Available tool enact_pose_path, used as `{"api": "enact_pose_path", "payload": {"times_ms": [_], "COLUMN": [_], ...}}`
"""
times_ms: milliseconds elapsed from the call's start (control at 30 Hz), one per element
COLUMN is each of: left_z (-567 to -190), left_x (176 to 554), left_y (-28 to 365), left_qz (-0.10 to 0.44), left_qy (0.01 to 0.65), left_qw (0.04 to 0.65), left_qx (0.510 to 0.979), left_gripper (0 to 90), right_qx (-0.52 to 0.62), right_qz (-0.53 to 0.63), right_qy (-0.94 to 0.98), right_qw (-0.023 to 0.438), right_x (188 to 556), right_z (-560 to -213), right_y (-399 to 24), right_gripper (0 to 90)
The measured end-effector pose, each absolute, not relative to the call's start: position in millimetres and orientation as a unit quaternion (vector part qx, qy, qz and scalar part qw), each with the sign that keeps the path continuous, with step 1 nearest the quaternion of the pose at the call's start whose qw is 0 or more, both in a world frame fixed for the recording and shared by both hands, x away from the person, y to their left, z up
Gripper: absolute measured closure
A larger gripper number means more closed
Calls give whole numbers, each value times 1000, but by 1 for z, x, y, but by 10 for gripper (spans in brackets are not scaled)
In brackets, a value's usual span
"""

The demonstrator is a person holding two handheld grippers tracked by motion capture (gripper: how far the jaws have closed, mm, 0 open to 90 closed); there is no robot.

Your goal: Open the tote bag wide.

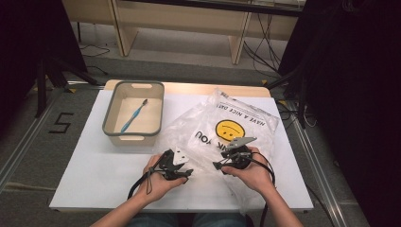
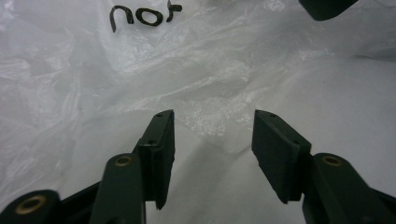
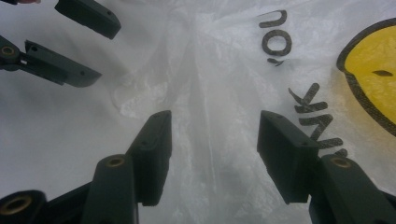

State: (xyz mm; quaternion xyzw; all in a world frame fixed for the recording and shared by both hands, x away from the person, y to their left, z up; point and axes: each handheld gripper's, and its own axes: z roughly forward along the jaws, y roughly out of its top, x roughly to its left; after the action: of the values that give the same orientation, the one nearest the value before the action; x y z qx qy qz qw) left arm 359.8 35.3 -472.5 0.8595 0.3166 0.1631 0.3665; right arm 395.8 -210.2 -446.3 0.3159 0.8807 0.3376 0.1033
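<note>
The left gripper (image 1: pixel 187 173) holds its jaws apart, with a crumpled edge of the clear plastic bag (image 1: pixel 222 127) lying in the gap and neither pad pressing on it; bare white tabletop shows under and beside the film in the left gripper view. The right gripper (image 1: pixel 218 165) also stands open, its jaws on either side of a gathered fold of the bag without touching it. The two grippers face each other near the table's near edge, close together, with the bag's near-left edge between them.

The bag spreads over the right half of the white table (image 1: pixel 94 165), printed with a yellow smiley face (image 1: pixel 230 130) and black lettering. Its right side reaches the table's right edge.

To the far left stands a grey-rimmed tub (image 1: pixel 109 108) with a blue toothbrush (image 1: pixel 134 116) inside, just left of the bag's far-left edge. The near-left tabletop lies open.
</note>
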Motion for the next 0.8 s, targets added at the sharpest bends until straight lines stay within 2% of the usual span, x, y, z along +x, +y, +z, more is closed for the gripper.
{"api": "enact_pose_path", "payload": {"times_ms": [200,267,300,433,767,800], "left_z": [-475,-476,-477,-480,-489,-489], "left_x": [361,362,363,366,373,374], "left_y": [31,30,29,24,16,16], "left_qz": [161,159,157,159,149,148], "left_qy": [312,313,315,318,324,325], "left_qw": [369,370,370,372,364,366], "left_qx": [861,860,860,858,860,859], "left_gripper": [583,620,666,726,869,869], "right_qx": [312,310,311,310,318,318], "right_qz": [321,315,310,302,295,295], "right_qy": [889,892,893,897,897,897], "right_qw": [98,95,94,92,89,89], "right_x": [401,402,404,406,410,410], "right_z": [-454,-456,-459,-462,-467,-467], "right_y": [-203,-201,-199,-199,-199,-199], "right_gripper": [463,465,473,493,716,716]}}
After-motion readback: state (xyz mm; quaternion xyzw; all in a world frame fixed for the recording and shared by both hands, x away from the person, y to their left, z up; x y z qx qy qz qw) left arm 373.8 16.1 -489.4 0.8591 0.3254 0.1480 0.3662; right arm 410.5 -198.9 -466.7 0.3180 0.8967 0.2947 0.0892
